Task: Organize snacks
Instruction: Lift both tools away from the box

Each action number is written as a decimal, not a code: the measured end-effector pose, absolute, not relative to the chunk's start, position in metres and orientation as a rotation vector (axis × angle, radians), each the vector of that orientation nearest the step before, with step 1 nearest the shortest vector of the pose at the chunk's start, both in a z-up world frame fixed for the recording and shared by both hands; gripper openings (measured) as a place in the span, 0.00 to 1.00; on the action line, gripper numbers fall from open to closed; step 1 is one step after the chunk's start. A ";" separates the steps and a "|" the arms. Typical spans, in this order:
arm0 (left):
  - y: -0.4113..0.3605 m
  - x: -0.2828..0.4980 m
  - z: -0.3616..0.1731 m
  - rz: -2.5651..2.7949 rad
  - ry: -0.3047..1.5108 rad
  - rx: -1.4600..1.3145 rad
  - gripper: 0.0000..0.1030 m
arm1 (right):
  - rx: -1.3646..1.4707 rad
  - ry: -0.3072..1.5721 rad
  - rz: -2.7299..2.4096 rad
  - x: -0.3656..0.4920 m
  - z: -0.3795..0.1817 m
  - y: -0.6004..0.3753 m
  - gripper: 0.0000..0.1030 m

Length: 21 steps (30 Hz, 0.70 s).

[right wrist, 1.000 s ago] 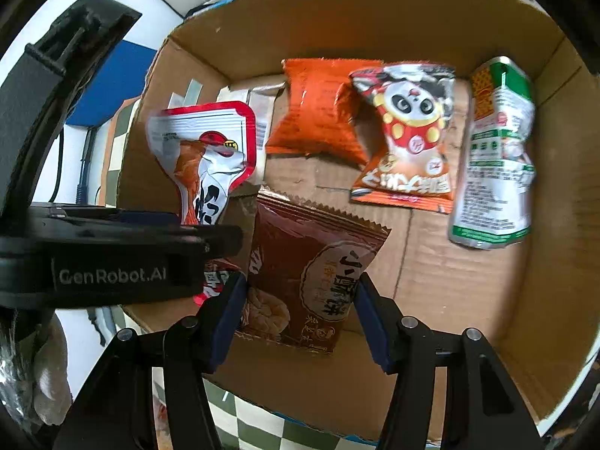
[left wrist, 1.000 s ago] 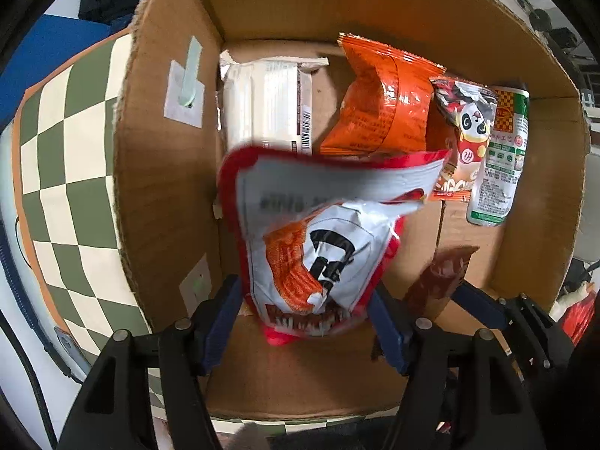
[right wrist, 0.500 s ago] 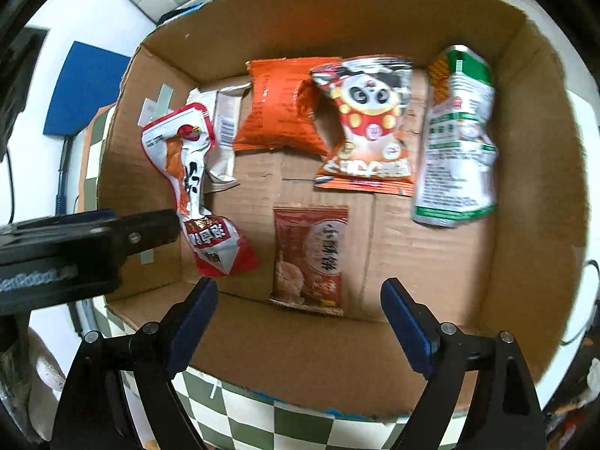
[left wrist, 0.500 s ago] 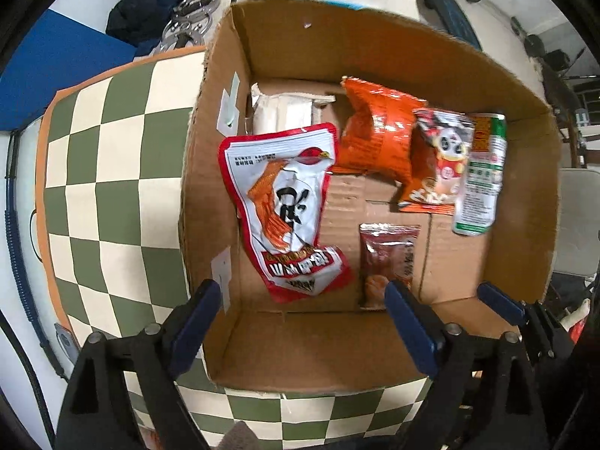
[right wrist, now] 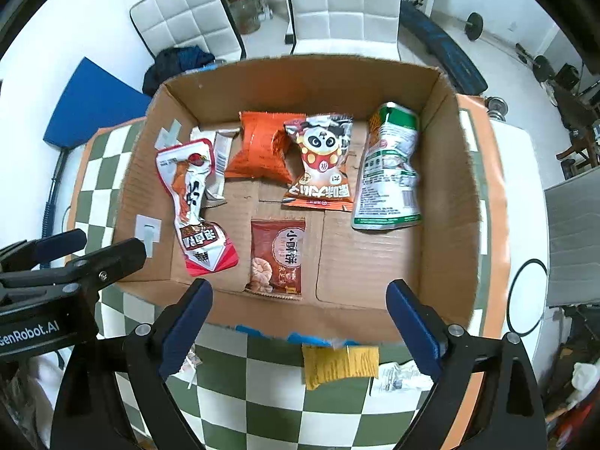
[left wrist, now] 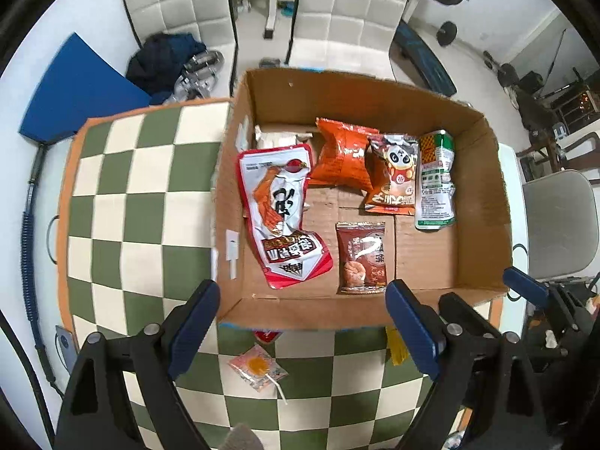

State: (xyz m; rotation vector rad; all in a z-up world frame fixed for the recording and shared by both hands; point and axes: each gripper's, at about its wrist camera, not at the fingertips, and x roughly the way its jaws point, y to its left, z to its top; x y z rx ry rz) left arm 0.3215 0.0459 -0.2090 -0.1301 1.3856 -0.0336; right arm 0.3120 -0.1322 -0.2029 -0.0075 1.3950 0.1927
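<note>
A cardboard box point(left wrist: 483, 202) point(right wrist: 446, 202) stands on the checkered table. Inside lie a red-and-white pouch point(left wrist: 281, 213) point(right wrist: 195, 202), a brown packet point(left wrist: 360, 258) point(right wrist: 279, 255), an orange bag point(left wrist: 343, 157) point(right wrist: 258, 150), a panda bag point(left wrist: 395, 172) point(right wrist: 322, 161), a green-and-white pouch point(left wrist: 435, 183) point(right wrist: 388, 172) and a white packet point(left wrist: 277, 137) point(right wrist: 221, 150). My left gripper point(left wrist: 302, 322) is open and empty, above the box's near wall. My right gripper point(right wrist: 300, 318) is open and empty, also above the near wall. The left gripper's body shows at the left of the right wrist view.
On the table in front of the box lie a lollipop packet point(left wrist: 258, 369), a yellow packet point(right wrist: 339, 365) point(left wrist: 397, 345), a clear wrapper point(right wrist: 397, 377) and a red packet edge point(left wrist: 267, 335). Chairs point(left wrist: 180, 11) and gym gear stand beyond the table.
Both grippers opened, dropped the red-and-white pouch and the brown packet onto the box floor, and pulled back up and out of the box.
</note>
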 end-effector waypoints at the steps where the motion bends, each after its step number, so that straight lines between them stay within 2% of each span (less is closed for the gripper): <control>1: 0.046 0.317 -0.205 -0.029 1.365 -0.124 0.88 | -0.006 1.387 0.190 0.309 -0.200 -0.133 0.93; 8: 0.054 0.288 -0.175 -0.003 1.259 -0.123 0.88 | 0.006 1.319 0.169 0.284 -0.169 -0.141 0.94; 21: 0.054 0.262 -0.142 0.005 1.169 -0.124 0.88 | 0.072 1.246 0.165 0.254 -0.128 -0.153 0.94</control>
